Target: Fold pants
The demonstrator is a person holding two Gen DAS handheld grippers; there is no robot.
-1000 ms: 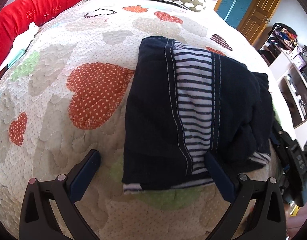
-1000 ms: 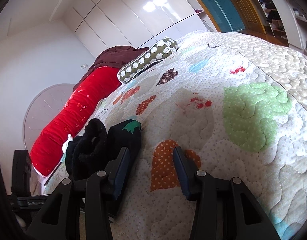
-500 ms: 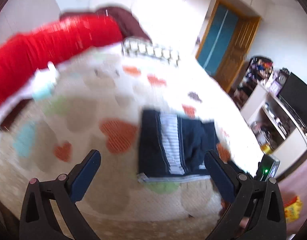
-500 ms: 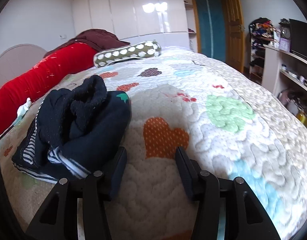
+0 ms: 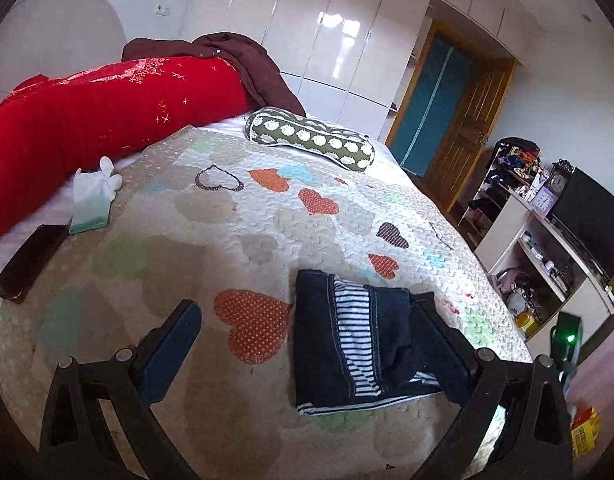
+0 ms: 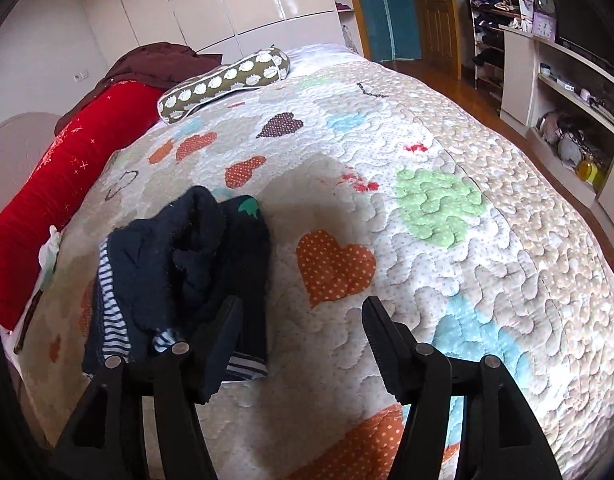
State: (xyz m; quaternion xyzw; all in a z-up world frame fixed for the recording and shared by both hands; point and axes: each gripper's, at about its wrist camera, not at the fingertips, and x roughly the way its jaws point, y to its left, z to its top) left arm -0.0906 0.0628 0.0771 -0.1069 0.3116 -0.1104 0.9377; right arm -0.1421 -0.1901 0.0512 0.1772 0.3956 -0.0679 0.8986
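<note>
The dark navy pants (image 5: 347, 340) with a striped white lining lie folded in a compact bundle on the heart-patterned quilt (image 5: 235, 232). My left gripper (image 5: 303, 340) is open and empty, raised above the bed; its right finger overlaps the bundle's right edge in the view. In the right wrist view the pants (image 6: 179, 272) lie at the left, rumpled on top. My right gripper (image 6: 303, 332) is open and empty, above the quilt (image 6: 467, 240) to the right of the bundle.
A red bolster (image 5: 87, 120) and a maroon garment (image 5: 243, 60) lie at the head of the bed, with a green patterned pillow (image 5: 311, 140). A white glove on a teal cloth (image 5: 93, 196) and a dark phone (image 5: 27, 260) lie at the left. White shelves (image 5: 547, 248) stand at the right.
Both grippers have pulled back and up from the pants. The bundle now looks smaller and farther off in both views. The pants themselves have not moved.
</note>
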